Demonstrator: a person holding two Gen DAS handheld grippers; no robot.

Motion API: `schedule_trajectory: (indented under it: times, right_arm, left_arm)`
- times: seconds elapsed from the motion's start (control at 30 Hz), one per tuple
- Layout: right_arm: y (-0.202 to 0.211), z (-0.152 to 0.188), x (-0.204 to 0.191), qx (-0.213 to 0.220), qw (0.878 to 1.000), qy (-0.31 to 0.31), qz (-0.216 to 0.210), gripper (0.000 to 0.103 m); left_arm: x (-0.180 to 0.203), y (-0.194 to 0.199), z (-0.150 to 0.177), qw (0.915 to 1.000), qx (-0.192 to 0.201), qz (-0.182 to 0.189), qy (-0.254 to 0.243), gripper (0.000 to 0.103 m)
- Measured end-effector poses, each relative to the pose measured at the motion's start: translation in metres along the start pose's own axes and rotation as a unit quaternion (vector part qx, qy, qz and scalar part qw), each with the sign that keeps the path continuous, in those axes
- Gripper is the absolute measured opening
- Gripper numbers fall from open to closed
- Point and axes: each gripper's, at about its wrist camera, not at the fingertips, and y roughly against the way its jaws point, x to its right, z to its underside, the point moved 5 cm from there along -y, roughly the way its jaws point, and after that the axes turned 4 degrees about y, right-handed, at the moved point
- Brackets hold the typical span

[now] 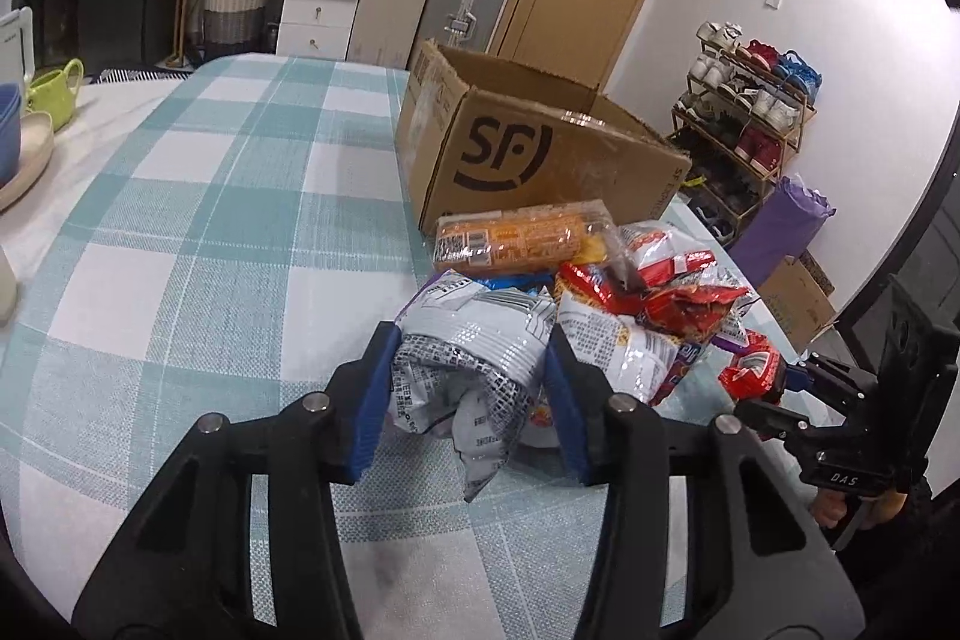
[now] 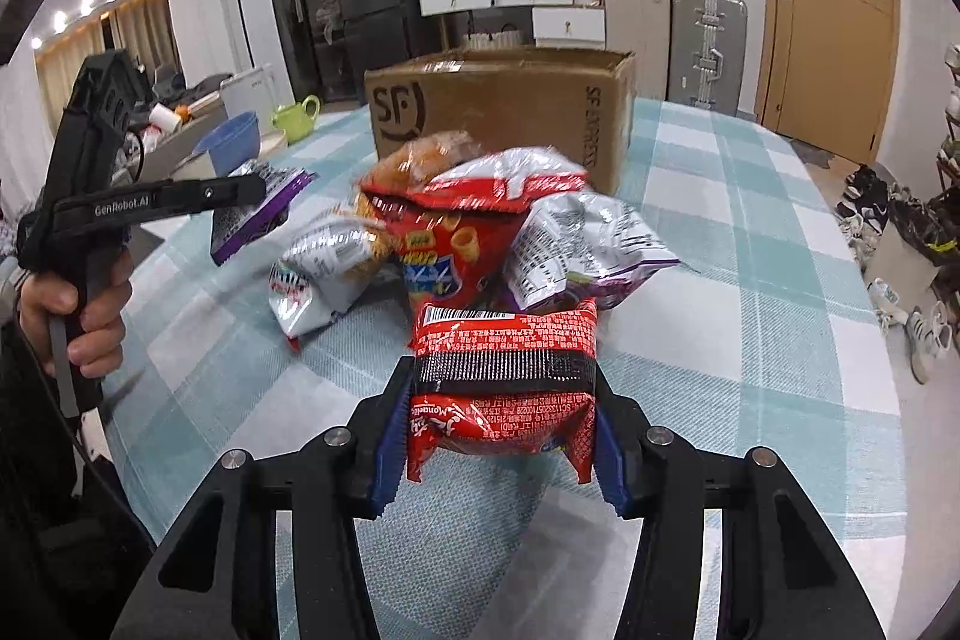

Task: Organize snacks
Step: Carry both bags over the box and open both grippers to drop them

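A: Left wrist view is showing the left claw (image 1: 471, 388) pinching a silver snack bag (image 1: 474, 340), its blue pads (image 1: 375, 400) pressing in on both sides and crumpling the foil. The bag is sitting at the near edge of the snack pile (image 1: 606, 292) on the checked table (image 1: 210, 220), with the open cardboard box (image 1: 528, 148) standing just behind the pile.

B: The right wrist view is confirming the same on the other side. The right claw (image 2: 498, 418) is gripping a red biscuit packet (image 2: 504, 376) across its width, the packet looking to be just clear of the cloth.

A: Advice for this step: I am judging that both packs are heading for the box, so each should be rising clear of the box wall before crossing it, 1 at a time to avoid the 2 claws meeting.

B: Agreed. The silver bag is looking limp and puffy, printed text facing up; it could slip. The red packet is looking firm, with a black band and barcode.
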Motion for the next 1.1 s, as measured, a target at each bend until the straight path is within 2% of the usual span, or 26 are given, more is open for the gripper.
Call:
schedule_trajectory:
  times: [0.27,0.43,0.8,0.93,1.1]
  right_arm:
    - [0.025,-0.023,0.019,0.051,0.998,-0.020,0.019,0.052]
    - [0.032,-0.041,0.021,0.066,0.997,-0.011,0.022,0.052]
    - [0.013,-0.096,0.027,0.095,0.995,-0.016,0.010,0.052]
    - [0.009,-0.115,0.034,0.105,0.994,-0.033,0.011,0.052]
    - [0.000,-0.139,0.044,0.108,0.993,-0.036,0.017,0.052]
  left_arm:
    - [0.011,0.020,-0.019,0.9994,0.033,-0.005,-0.002,0.044]
    - [0.023,0.026,-0.029,0.9990,0.043,-0.005,-0.010,0.044]
    - [0.037,0.022,-0.065,0.9981,0.052,-0.020,-0.024,0.044]
    - [0.041,0.019,-0.080,0.9983,0.053,-0.015,-0.018,0.044]
    - [0.053,0.009,-0.098,0.9976,0.058,-0.009,-0.037,0.044]
